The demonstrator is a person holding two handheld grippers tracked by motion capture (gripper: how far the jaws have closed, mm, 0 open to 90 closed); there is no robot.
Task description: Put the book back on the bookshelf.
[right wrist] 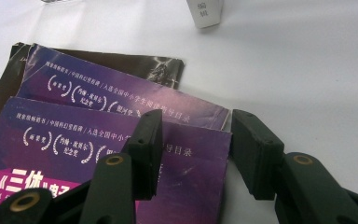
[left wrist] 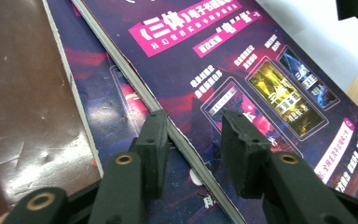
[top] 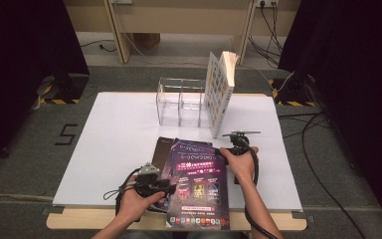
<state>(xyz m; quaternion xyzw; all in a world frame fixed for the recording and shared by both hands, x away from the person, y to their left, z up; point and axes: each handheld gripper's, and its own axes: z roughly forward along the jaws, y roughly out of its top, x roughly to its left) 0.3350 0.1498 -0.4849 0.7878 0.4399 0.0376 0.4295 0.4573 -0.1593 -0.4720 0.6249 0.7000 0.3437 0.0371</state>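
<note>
White table (top: pixel 114 129): three stacked books (top: pixel 196 181), one upright book (top: pixel 219 92), one clear organiser (top: pixel 181 102)

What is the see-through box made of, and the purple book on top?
The box looks like clear hard plastic: you can see the table through its shiny walls. The purple book looks like paper with a glossy cover: light gleams on it, and thin pale page edges show along its side.
</note>
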